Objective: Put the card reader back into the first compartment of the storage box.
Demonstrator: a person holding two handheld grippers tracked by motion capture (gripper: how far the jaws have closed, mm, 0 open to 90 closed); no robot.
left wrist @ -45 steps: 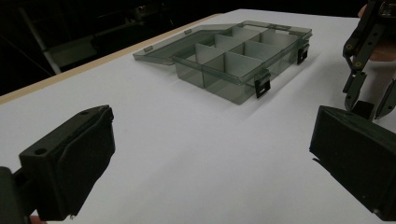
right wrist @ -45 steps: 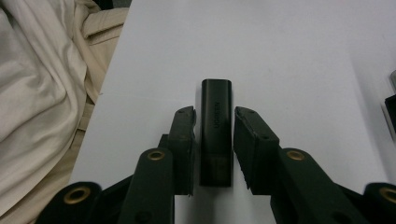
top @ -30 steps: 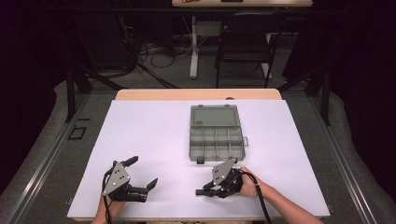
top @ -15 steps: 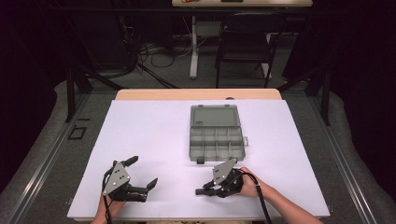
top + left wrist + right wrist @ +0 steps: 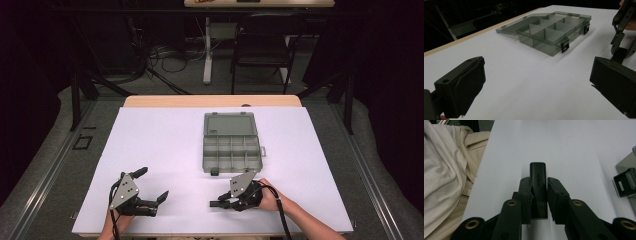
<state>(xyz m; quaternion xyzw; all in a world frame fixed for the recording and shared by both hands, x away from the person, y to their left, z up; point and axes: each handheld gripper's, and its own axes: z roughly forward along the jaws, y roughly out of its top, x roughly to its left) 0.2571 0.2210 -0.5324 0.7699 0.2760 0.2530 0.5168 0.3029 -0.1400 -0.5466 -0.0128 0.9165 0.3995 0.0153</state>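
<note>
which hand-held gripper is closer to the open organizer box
Right. The right hand-held gripper sits just in front of the organizer box; the left hand-held gripper is farther off to the box's front-left.

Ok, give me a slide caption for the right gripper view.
Right gripper clamps a small black adapter above the white table.

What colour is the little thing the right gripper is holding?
Black. The small block sits between the right gripper's jaws, clearest in the right gripper view.
</note>
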